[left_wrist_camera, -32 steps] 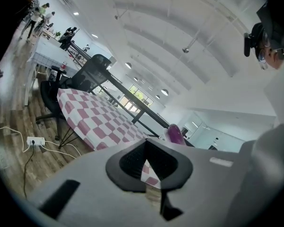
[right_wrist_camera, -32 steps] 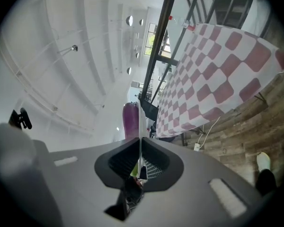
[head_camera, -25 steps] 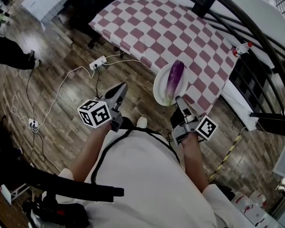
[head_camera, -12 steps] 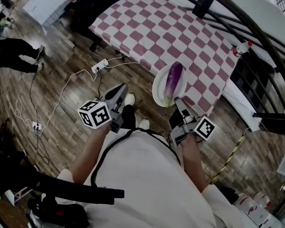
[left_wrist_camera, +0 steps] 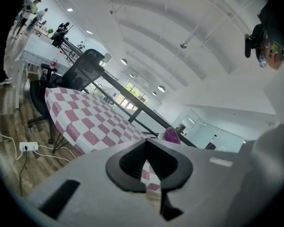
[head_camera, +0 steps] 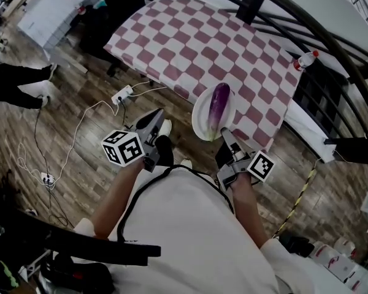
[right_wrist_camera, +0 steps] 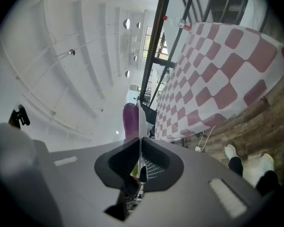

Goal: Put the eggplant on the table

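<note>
Eggplant [head_camera: 218, 105] lies lengthwise on a white plate [head_camera: 199, 120], held in the air by the near edge of the checkered table [head_camera: 196, 41]. The right gripper [head_camera: 224, 133] pinches the plate's rim. The left gripper [head_camera: 156, 114], over the wooden floor [head_camera: 80, 143], has its 2 jaws pressed together on nothing.

light: bright, even, ceiling lamps [left_wrist_camera: 161, 88] | edges: fisheye-bent, dark corners | focus: mild softness throughout

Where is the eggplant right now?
In the head view the eggplant lies on a white plate just right of centre, which the right gripper holds by its rim at the near edge of the checkered table.
</note>
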Demonstrator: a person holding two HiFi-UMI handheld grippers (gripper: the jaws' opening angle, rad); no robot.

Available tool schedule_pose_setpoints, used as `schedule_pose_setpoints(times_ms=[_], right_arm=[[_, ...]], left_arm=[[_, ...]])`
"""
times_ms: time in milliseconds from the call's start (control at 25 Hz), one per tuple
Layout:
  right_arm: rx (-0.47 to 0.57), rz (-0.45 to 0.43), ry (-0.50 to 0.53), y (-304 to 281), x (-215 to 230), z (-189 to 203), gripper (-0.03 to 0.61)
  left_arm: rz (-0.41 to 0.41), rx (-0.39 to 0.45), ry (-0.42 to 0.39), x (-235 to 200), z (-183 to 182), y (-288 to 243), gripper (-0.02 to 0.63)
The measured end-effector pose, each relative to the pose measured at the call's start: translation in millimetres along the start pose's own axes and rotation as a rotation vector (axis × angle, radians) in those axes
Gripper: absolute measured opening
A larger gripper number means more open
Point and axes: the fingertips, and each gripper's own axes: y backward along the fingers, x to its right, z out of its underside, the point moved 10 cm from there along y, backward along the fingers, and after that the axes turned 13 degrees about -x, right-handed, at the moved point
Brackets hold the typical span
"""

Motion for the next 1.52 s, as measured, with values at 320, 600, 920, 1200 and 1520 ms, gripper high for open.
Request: schedule_pose_setpoints(times_ms=[320, 600, 920, 1200, 1520], right_arm=[[0.029, 0.023, -0.008, -61, -3, -32, 0.025], [0.059, 0.033, 0.001, -127, -13, -66, 0.025], [0.119, 0.021, -0.004, -189, -25, -94, 0.025], [0.192, 0.025, -0.02, -226, -25, -114, 0.025], [0.253, 0.062, -0.034, -254, -16, -133, 0.025]], left_arm=[[0.042, -0.044, -0.013, -51, -61, -32, 0.005], [0.083, -0.078, -0.032, -96, -131, -58, 0.005], [0.122, -0.107, -0.063, -143, -197, -75, 0.005], [0.172, -0.148, -0.086, -177, -237, -98, 0.005], [0.195, -0.187, -0.077, -214, -269, -117, 0.005]])
